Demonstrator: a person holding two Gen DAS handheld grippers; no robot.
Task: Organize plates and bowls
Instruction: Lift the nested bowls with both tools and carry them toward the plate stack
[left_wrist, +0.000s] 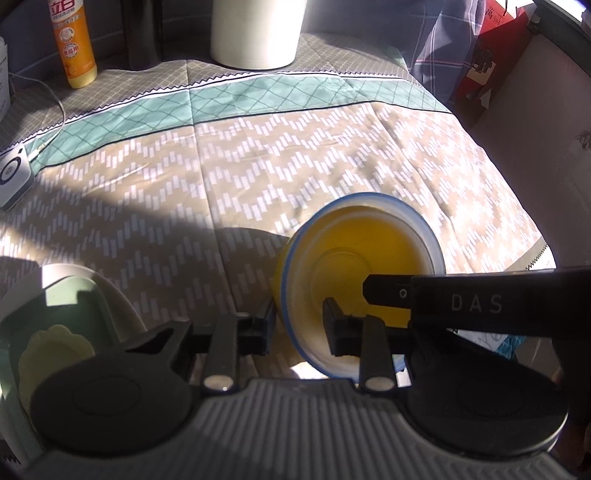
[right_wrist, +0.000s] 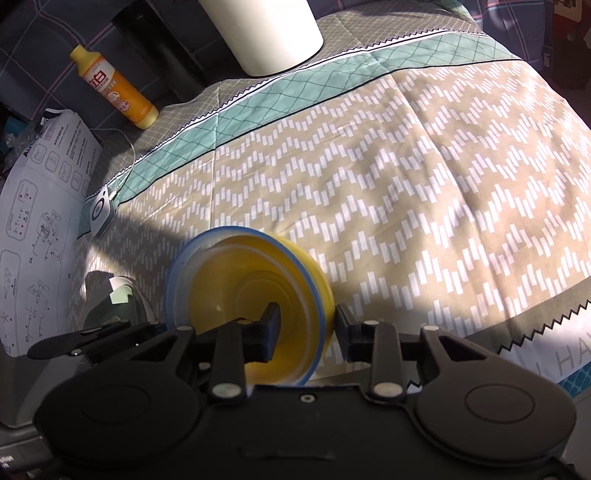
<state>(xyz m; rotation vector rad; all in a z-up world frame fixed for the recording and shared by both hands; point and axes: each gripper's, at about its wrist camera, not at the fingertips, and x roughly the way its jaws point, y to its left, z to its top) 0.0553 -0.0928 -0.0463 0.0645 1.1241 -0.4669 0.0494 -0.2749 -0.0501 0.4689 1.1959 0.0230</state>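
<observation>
Your left gripper (left_wrist: 297, 326) and right gripper (right_wrist: 306, 330), each clamped on opposite rim sides of the tilted yellow bowl (left_wrist: 354, 258), patterned cloth (left_wrist: 258, 155) beneath

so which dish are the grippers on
The yellow bowl with the blue rim: it is tipped up, with the left gripper and the right gripper each astride its wall. The green plate lies apart, ungripped.
</observation>
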